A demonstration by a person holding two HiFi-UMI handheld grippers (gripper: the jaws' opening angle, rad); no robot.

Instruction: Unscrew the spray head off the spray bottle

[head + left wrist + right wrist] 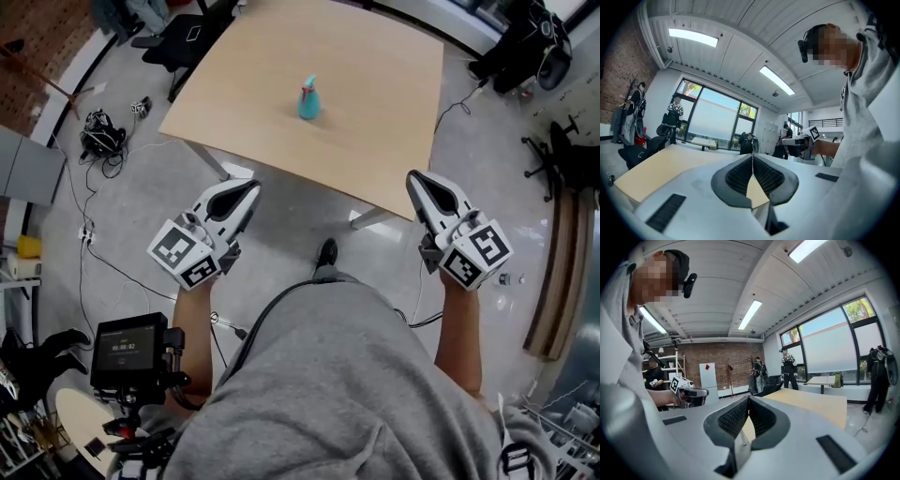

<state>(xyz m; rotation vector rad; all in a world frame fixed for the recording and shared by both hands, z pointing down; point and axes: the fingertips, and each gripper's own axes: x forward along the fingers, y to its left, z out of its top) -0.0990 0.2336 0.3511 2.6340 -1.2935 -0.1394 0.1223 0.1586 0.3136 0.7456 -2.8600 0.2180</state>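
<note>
A small teal spray bottle [309, 99] with its spray head on stands upright near the middle of the light wooden table [375, 112] in the head view. My left gripper [248, 192] is held off the table's near edge, at the left, shut with nothing in it. My right gripper [419, 182] hovers at the table's near right corner, also shut and empty. Both are well short of the bottle. In the left gripper view the left gripper [752, 157] has its jaws closed tip to tip; in the right gripper view the right gripper [748, 401] looks the same. The bottle shows in neither gripper view.
Cables [103, 136] lie on the grey floor left of the table. A black office chair [183, 42] stands at the far left corner. More black chairs [530, 42] are at the upper right. A device with a screen [131, 347] sits by my left side. People [789, 366] stand by the windows.
</note>
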